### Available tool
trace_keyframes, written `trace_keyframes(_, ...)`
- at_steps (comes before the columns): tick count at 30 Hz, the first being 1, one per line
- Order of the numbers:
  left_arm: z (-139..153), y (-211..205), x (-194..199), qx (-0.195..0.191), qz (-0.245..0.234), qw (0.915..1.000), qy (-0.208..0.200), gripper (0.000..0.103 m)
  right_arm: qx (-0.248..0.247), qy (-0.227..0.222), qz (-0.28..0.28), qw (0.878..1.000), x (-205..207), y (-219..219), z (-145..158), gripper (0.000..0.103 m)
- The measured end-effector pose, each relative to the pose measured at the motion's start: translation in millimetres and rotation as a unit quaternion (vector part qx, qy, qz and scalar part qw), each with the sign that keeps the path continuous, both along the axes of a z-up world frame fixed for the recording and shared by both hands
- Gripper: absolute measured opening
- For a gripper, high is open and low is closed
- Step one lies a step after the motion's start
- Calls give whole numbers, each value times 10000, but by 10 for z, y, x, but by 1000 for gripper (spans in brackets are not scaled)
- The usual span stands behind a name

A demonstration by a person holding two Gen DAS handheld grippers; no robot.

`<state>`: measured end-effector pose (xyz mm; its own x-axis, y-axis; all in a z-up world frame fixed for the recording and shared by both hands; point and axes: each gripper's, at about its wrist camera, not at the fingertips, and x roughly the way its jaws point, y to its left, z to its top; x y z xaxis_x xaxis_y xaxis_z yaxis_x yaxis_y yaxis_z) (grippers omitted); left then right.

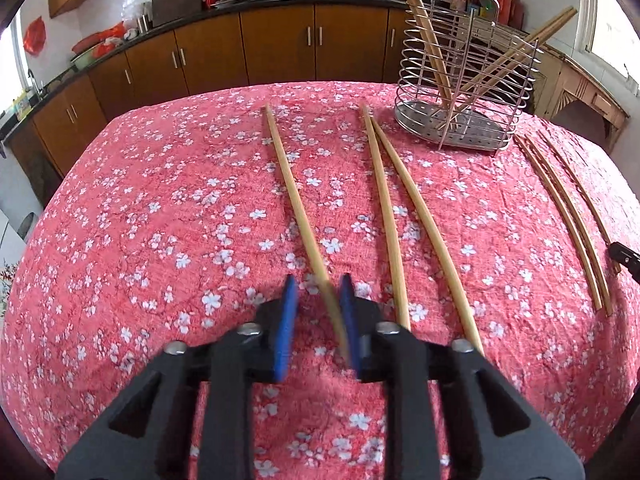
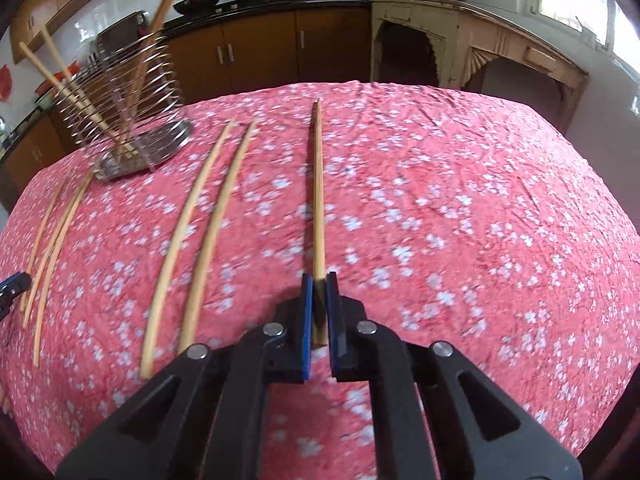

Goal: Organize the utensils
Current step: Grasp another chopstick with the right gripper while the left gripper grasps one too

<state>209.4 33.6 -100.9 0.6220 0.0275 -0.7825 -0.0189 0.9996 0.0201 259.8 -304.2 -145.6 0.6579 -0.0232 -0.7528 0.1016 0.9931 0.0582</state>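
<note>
Gripping near the thick ends seems to be the plan here, since each chopstick is taken at the end closest to the camera, probably so the long thin part can be dropped tip-first into the wire holder (image 1: 464, 80). In the left wrist view, the left gripper (image 1: 318, 292) is seen with its blue fingers (image 1: 289, 300) drawn narrow around the lone chopstick (image 1: 292, 188); that end is motion-blurred, and a slim gap on the left side makes it hard to say both pads are pressing, though a grip looks likely. The holder stands at about 1 o'clock on the bench (image 1: 140, 220), with a few sticks already leaning inside, and a loose pair (image 1: 394, 216) lies just right of the held one. The right wrist view shows what the other cannot: the right gripper (image 2: 319, 280) is clamped cleanly on its own chopstick (image 2: 318, 184), which runs straight toward 12 o'clock. From there the holder is at 10 o'clock, and another pair (image 2: 200, 240) lies at 11 o'clock. Only the tip of the opposite gripper is caught at each frame edge.
</note>
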Motion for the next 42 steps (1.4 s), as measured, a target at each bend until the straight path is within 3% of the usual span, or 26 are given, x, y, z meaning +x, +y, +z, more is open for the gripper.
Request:
trace_keyframes(4, 2, 158, 150, -33, 82, 9999, 64, 7, -9, 2, -227, 9997, 123, -197, 0, 8)
trace_keyframes(10, -7, 434, 314, -55, 73, 10000, 24, 7, 17, -51, -428, 9991, 260, -371, -14, 8)
trace_keyframes(14, -1, 491, 220, -130, -50, 9999, -53, 8, 34, -62, -382, 9992, 210, -371, -16, 9)
trace_keyframes(21, -5, 476, 73, -164, -275, 9995, -74, 20, 86, -62, -303, 9995, 58, -341, -19, 15)
trace_keyframes(31, 15, 484, 67, -237, -304, 9992, -69, 22, 25, -44, -310, 9995, 50, -323, -13, 15)
trace_keyframes(35, 10, 454, 21, -84, -310, 9995, -51, 21, -10, -35, -313, 9995, 56, -312, -12, 8)
trace_keyframes(38, 2, 399, -46, 54, -323, 9995, -46, 19, -20, -41, -301, 9995, 40, -313, -7, 8)
trace_keyframes(42, 4, 416, -107, 34, -316, 9995, -43, 7, 27, -88, -310, 9995, -26, -326, 6, 8)
